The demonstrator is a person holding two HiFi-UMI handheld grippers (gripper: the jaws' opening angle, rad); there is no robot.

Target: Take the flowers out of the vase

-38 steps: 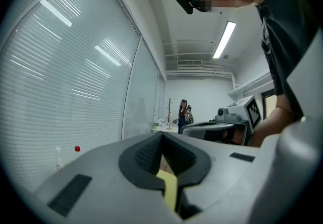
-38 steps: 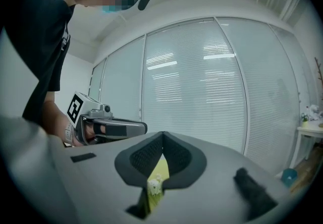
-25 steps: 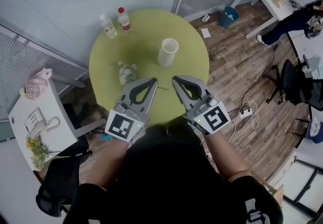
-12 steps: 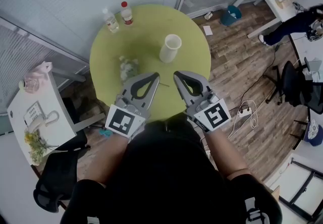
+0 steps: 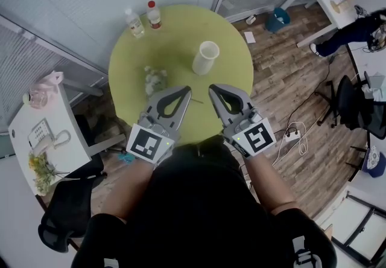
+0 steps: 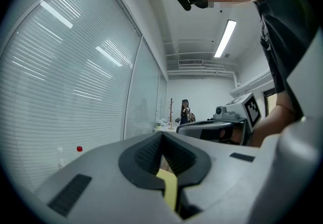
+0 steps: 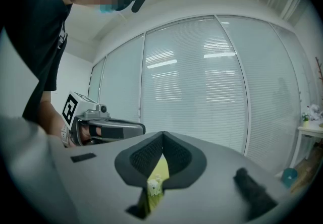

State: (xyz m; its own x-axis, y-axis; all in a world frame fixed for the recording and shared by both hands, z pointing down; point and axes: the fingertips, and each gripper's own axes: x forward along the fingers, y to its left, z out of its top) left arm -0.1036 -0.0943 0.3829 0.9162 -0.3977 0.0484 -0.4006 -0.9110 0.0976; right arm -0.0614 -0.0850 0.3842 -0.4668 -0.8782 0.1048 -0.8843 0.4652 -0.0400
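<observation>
A white vase (image 5: 205, 58) stands upright on the round green table (image 5: 181, 37), right of its middle, and looks empty. A small bunch of pale flowers (image 5: 154, 78) lies flat on the table to the vase's left. Through the right gripper's jaw gap a bit of those flowers (image 7: 154, 183) shows. My left gripper (image 5: 186, 89) and right gripper (image 5: 212, 88) hover side by side over the table's near edge, short of the vase and the flowers. Both are shut with nothing between the jaws. The tips of the left gripper (image 6: 162, 134) and of the right gripper (image 7: 162, 134) meet.
Two plastic bottles (image 5: 134, 22) (image 5: 154, 14) stand at the table's far left edge. A white side table (image 5: 42, 140) with a phone sits at the left, a black chair (image 5: 66, 212) near it. A blue bin (image 5: 278, 19) and a power strip (image 5: 294, 135) lie on the wooden floor.
Only the head view has shifted a little. Both grippers, the vase and the flowers keep their places.
</observation>
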